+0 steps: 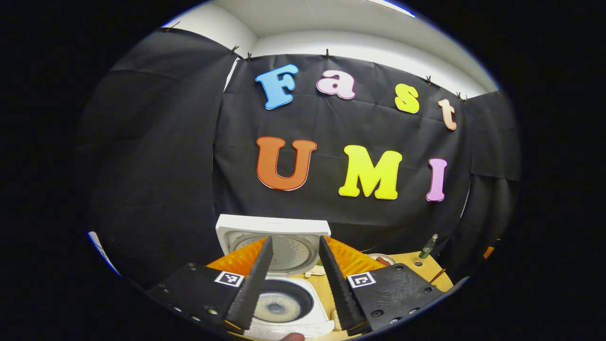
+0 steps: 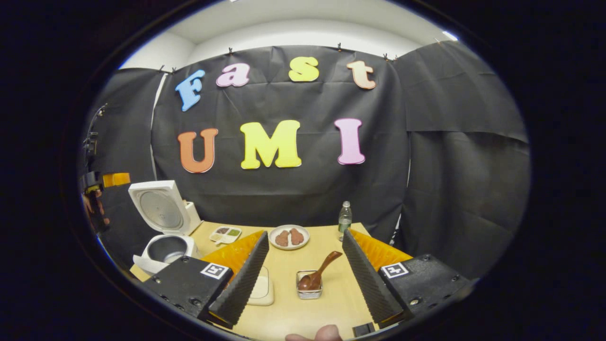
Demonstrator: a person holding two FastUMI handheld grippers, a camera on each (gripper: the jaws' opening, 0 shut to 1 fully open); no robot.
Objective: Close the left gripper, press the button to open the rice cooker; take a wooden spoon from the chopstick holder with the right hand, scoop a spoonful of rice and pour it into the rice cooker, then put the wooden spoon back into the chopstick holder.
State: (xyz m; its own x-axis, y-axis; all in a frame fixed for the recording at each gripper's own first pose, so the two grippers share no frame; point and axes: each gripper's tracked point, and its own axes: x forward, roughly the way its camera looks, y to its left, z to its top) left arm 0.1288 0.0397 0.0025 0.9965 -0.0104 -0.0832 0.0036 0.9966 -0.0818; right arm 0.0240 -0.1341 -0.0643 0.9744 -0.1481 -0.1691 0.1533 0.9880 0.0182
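My left gripper (image 1: 296, 284) hangs with its jaws apart above the rice cooker (image 1: 284, 303), whose lid (image 1: 272, 237) stands raised and whose pot is bare. My right gripper (image 2: 303, 279) is spread wide too, holding nothing. Between its fingers, near me on the wooden table (image 2: 331, 308), the wooden spoon (image 2: 319, 273) leans in a small square holder (image 2: 309, 289). Farther off sit a plate (image 2: 289, 237) and a bottle (image 2: 345, 219).

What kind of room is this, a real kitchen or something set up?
Probably a staged booth, not a real kitchen: black cloth hangs as walls, and one small wooden table carries an open rice cooker, a plate of food and a wooden spoon.
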